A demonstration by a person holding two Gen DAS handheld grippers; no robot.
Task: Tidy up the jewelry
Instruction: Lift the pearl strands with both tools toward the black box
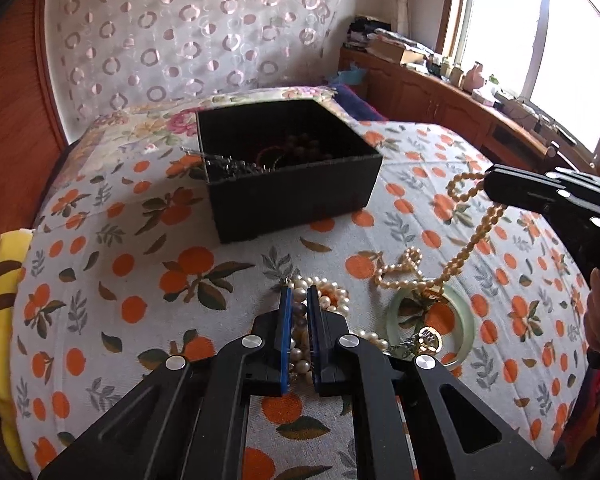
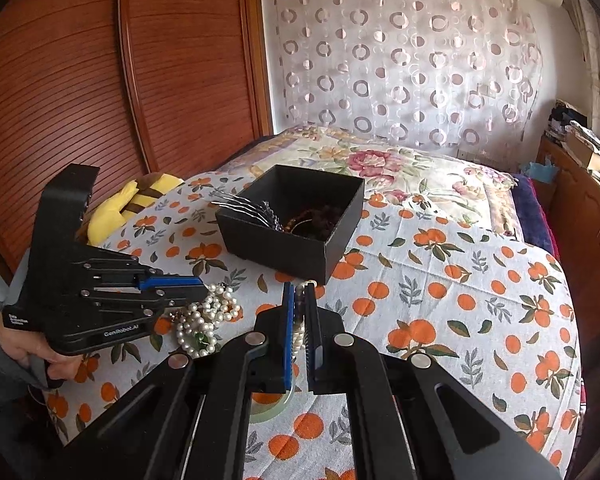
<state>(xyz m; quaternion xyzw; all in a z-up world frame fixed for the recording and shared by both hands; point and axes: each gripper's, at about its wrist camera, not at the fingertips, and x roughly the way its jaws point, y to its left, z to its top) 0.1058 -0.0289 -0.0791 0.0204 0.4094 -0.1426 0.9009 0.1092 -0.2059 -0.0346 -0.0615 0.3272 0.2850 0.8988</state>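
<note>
A black open box (image 1: 288,184) (image 2: 292,236) with dark beads and metal hairpins inside sits on the orange-print bedspread (image 1: 140,240). In front of it lies a heap of white pearls (image 1: 332,300) (image 2: 208,316). My left gripper (image 1: 299,290) (image 2: 202,286) is shut on a strand of that heap. My right gripper (image 2: 299,286) (image 1: 488,184) is shut on a cream bead necklace (image 1: 476,236), lifted so its strand hangs down to the bedspread. A pale green jade bangle (image 1: 466,320) (image 2: 278,406) lies flat beside the pearls, with a gold trinket (image 1: 428,338) on it.
A yellow striped plush toy (image 1: 4,280) (image 2: 140,200) lies at the bed's left edge by the wooden wardrobe doors (image 2: 80,100). A floral quilt (image 2: 380,160) lies behind the box. A cluttered wooden cabinet (image 1: 440,100) runs under the window. A person's hand (image 2: 32,352) holds the left gripper.
</note>
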